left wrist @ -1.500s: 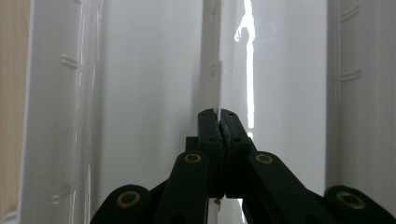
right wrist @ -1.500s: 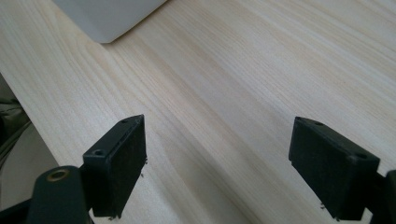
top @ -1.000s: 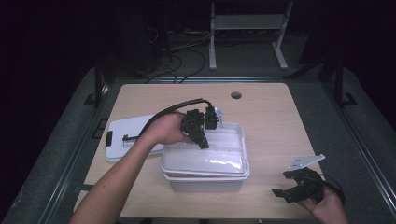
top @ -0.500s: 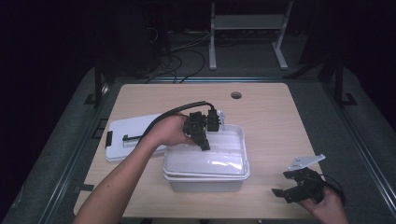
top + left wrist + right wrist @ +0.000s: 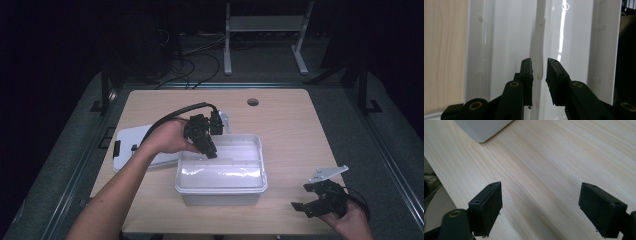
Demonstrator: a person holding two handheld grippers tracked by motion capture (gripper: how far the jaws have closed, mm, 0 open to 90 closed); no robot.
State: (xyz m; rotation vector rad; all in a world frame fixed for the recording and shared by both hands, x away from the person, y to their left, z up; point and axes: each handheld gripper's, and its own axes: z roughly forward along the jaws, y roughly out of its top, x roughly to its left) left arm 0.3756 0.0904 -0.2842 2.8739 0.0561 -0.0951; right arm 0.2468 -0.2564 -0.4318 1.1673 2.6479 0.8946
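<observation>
- A white plastic bin point(image 5: 220, 172) sits at the middle of the wooden table point(image 5: 290, 130), toward the near edge, open at the top with a glossy, pale inside.
- In the left gripper view the bin's inner wall point(image 5: 506, 37) and its ribbed rim run up and down the picture, with bare table wood showing at the left.
- The left gripper point(image 5: 210, 150) hangs over the bin's far left corner, tilted down into the opening; its jaws stand a narrow gap apart with nothing between them, and a raised white ridge of the bin shows through the gap.
- The left hand point(image 5: 167, 137) wraps the gripper's body from the left side; the bare forearm stretches up from the bottom left edge, and the black cable point(image 5: 172, 116) arches over the hand.
- A flat white lid point(image 5: 131, 145) lies on the table just left of the bin, partly beneath the left wrist.
- The right gripper point(image 5: 312, 202) rests low near the table's near right corner, well apart from the bin, jaws spread wide and empty above bare wood.
- The right hand point(image 5: 352, 222) holds it from the bottom right edge.
- A round hole point(image 5: 253, 102) sits in the tabletop near the far edge.
</observation>
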